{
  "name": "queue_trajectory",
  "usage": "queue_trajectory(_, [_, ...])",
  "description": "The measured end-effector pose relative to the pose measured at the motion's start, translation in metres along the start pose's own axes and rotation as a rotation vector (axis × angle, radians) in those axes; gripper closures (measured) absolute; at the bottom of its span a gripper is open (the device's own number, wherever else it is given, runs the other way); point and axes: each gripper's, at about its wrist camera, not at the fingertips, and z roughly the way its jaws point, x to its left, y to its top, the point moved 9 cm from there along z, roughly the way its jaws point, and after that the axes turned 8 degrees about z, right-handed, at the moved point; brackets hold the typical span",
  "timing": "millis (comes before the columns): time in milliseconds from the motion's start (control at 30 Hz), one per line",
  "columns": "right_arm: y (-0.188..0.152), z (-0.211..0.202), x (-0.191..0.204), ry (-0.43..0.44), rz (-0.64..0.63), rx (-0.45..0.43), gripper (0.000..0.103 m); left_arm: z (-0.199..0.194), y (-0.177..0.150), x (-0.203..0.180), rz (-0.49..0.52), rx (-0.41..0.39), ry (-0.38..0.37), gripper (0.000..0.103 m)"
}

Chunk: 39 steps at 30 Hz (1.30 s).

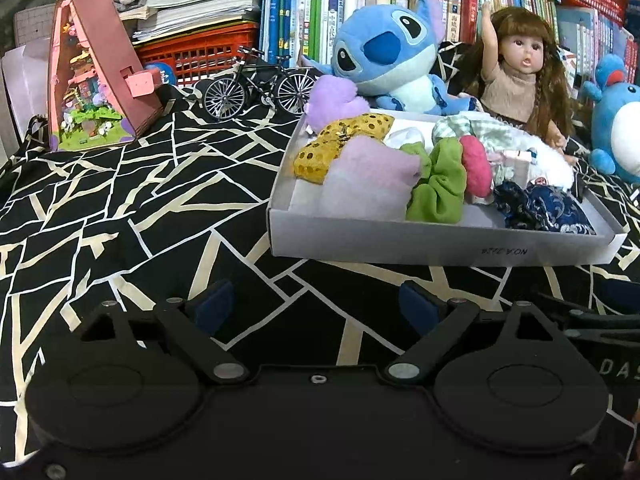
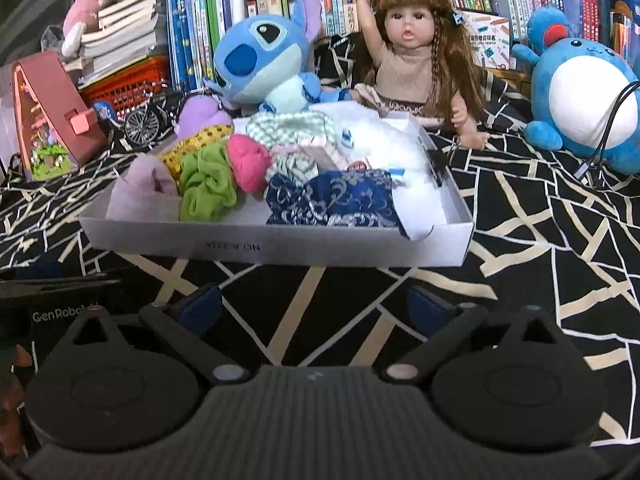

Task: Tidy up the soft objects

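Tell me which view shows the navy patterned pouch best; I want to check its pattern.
The right wrist view: the navy patterned pouch sits near centre, its face mostly visible. The left wrist view shows it off to the right, lower and partly behind the tray wall.

Box (image 2: 280,246) label print blurred; round blue plush (image 1: 616,128) cut by edge.

Matt cardboard tray (image 2: 280,246) holds sequinned bow (image 1: 340,146), cloth scrunchie (image 2: 206,184).
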Motion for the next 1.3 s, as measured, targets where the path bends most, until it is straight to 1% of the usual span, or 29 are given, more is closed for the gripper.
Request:
queue_trajectory(200, [-0.0026, 0.004, 0.001, -0.024, -0.021, 0.01, 0.0, 0.0036, -0.0008, 0.0008, -0.004, 0.015, 0.009, 0.006])
queue_trajectory(467, [-0.0031, 0.0057, 0.0017, -0.056, -0.04, 0.016, 0.0, 0.0054, -0.0021, 0.0031, -0.01, 0.025, 0.015, 0.001])
queue_trajectory(1300, [-0.0035, 0.0062, 0.0008, -0.058, -0.036, 0.016, 0.0, 0.006, -0.0023, 0.0035, -0.01, 0.025, 0.015, 0.0])
